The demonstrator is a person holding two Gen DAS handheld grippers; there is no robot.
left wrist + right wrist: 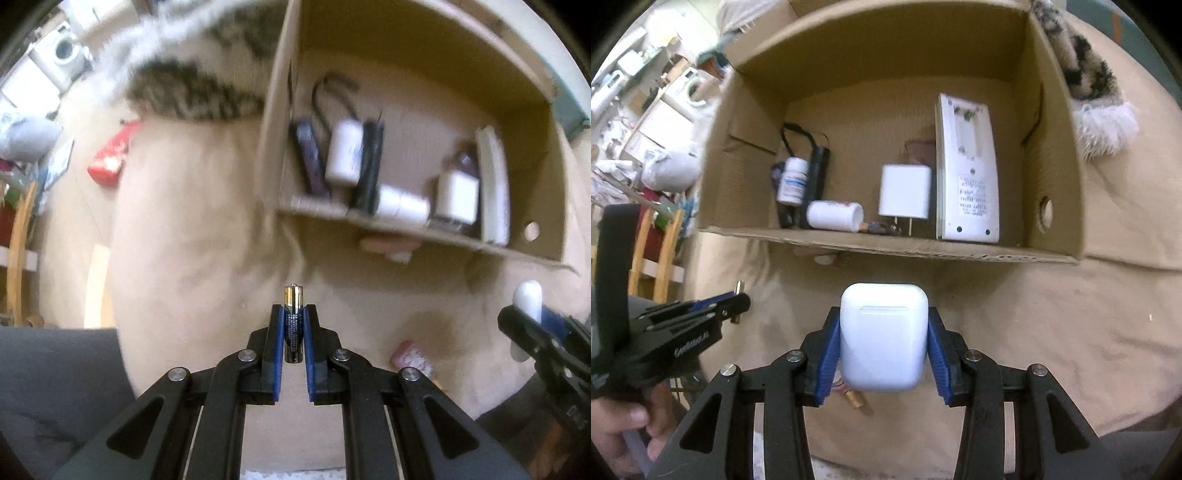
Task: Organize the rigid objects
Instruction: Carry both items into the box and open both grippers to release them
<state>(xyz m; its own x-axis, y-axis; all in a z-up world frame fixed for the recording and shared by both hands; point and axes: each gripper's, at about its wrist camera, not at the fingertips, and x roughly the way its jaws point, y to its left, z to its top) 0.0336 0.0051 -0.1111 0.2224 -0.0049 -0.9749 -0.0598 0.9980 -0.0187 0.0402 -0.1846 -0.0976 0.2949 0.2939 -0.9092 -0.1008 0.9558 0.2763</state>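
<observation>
My left gripper (pixel 294 312) is shut on a small black and gold battery (pixel 294 325), held upright above the beige cloth. My right gripper (pixel 884 325) is shut on a white earbud case (pixel 884 336). A cardboard box (pixel 1056 177) lies ahead of both; it shows in the left wrist view too (pixel 280 110). Inside it are a white remote-like device (pixel 967 170), a white charger plug (pixel 905 192), two white bottles (pixel 834 216), and a black flashlight (pixel 816 177). The right gripper with the case shows at the right edge of the left wrist view (pixel 532 317); the left gripper shows at the left of the right wrist view (pixel 735 302).
A beige cloth (pixel 1071 314) covers the surface. A fuzzy patterned fabric (pixel 1089 99) lies beside the box. A small gold cylinder (pixel 855 398) lies under my right gripper. A pink packet (pixel 410 356) and a red item (pixel 107 162) lie on the cloth. A wooden chair (pixel 661 240) stands at the left.
</observation>
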